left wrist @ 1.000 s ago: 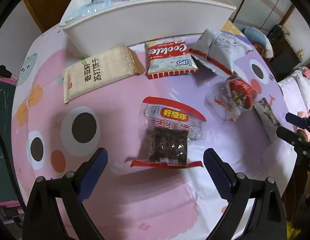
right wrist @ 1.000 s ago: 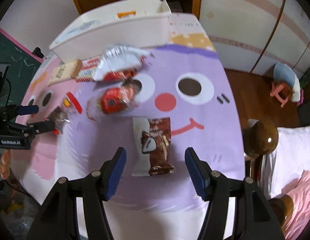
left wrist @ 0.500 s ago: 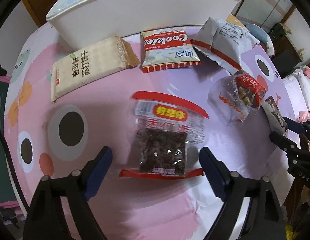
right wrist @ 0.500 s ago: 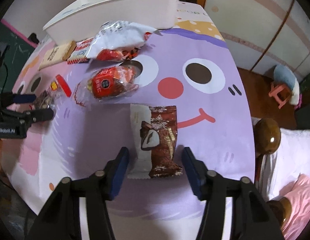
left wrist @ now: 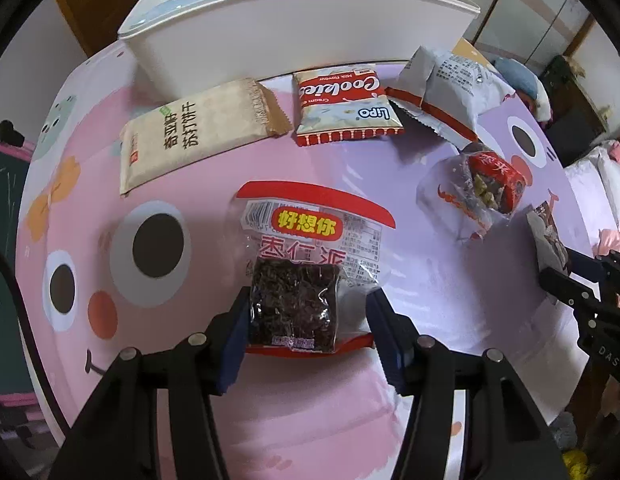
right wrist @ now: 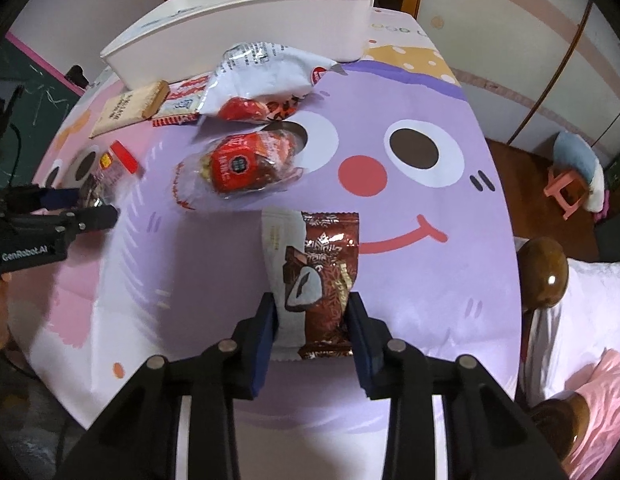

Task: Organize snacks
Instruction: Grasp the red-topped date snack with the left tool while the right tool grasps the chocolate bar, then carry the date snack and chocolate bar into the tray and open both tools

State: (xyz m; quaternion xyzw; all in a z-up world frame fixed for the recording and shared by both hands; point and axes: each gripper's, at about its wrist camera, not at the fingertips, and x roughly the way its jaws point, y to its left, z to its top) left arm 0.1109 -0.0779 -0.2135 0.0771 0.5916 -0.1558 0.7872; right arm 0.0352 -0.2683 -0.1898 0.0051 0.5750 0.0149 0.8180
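Two snack packs are clamped at once on a cartoon-printed table cover (left wrist: 449, 280). The left gripper (left wrist: 306, 312) is closed on the near end of a clear date pack (left wrist: 306, 264), both blue pads pressed against its sides. The right gripper (right wrist: 311, 312) is closed likewise on the near end of a brown chocolate pack (right wrist: 321, 276); both packs are seen lying flat on the cover.

The white bin (left wrist: 310, 36) is set at the far edge, its inside largely hidden behind the near wall. Only a pale blue wrapper and a scrap of orange are glimpsed over the rim, and what they are cannot be made out.

In front of the bin, a beige cracker pack (left wrist: 194, 132), a Lipo cookie pack (left wrist: 345, 108) and a white bag (left wrist: 449, 84) are laid in a row; the bag's corner is overlapped onto the cookie pack in the right wrist view. A red-labelled nut pack (left wrist: 477, 188) is seen nearer, between the row and the chocolate pack. In the left wrist view the chocolate pack is mostly cut off by the right gripper's fingers.
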